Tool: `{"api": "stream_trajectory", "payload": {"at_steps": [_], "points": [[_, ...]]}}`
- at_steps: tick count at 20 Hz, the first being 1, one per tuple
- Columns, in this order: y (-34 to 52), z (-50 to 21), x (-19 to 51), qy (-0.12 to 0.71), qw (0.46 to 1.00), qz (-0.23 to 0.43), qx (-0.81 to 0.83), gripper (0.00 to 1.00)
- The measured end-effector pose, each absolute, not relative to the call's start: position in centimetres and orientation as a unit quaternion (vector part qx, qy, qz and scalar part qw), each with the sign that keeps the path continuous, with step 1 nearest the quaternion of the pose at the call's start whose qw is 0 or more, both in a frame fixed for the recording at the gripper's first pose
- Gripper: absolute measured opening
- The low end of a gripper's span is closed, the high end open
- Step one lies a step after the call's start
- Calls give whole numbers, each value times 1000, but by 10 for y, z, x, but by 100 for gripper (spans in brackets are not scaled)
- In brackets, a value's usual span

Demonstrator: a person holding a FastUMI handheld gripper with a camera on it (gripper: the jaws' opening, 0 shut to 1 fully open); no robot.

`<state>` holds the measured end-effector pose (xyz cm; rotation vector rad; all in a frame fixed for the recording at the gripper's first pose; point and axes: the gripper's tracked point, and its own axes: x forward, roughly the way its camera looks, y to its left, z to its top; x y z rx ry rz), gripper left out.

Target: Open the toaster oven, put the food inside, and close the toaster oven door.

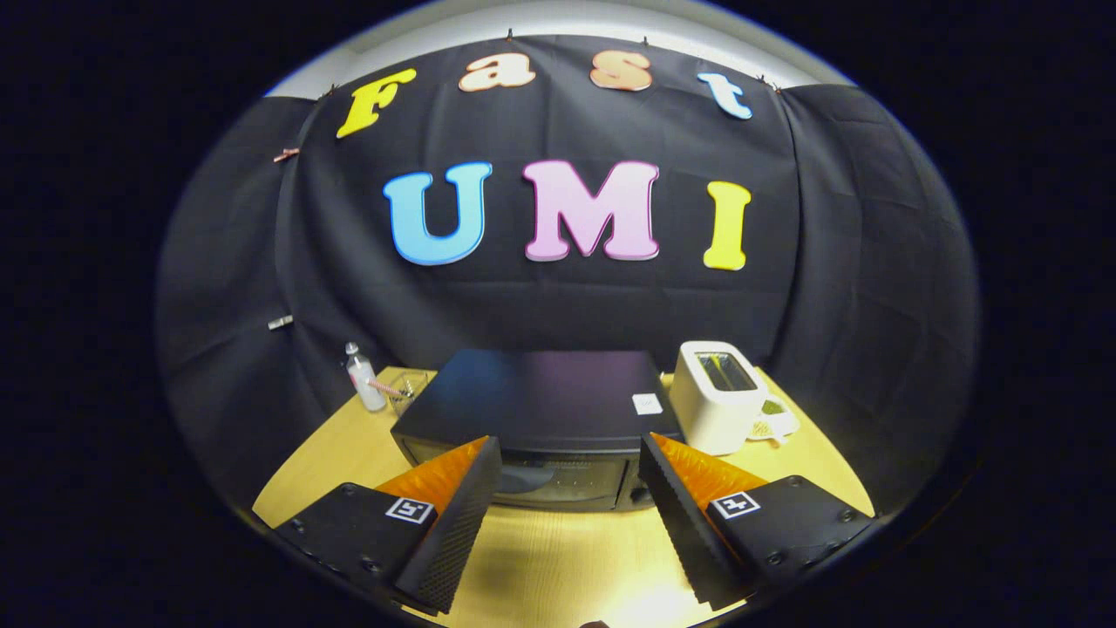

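A black toaster oven stands on the wooden table, just ahead of my fingers. Its glass door faces me and looks closed. My gripper is open, fingers spread wide, nothing between them; the oven front shows through the gap. A small plate with greenish food sits to the right of the oven, behind a white pop-up toaster.
A small clear bottle and a clear glass container stand at the table's back left beside the oven. The black cloth wall closes the space behind and on both sides. Bare tabletop lies between my fingers and the oven.
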<state>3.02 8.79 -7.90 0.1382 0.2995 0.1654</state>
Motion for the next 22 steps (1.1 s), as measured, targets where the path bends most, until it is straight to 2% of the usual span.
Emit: {"api": "stream_trajectory", "payload": {"at_steps": [8, 16, 22], "points": [[38, 24, 0, 54, 995, 60, 56, 98], [-9, 71, -24, 8, 997, 23, 75, 96], [-27, 66, -32, 6, 997, 3, 76, 96]]}}
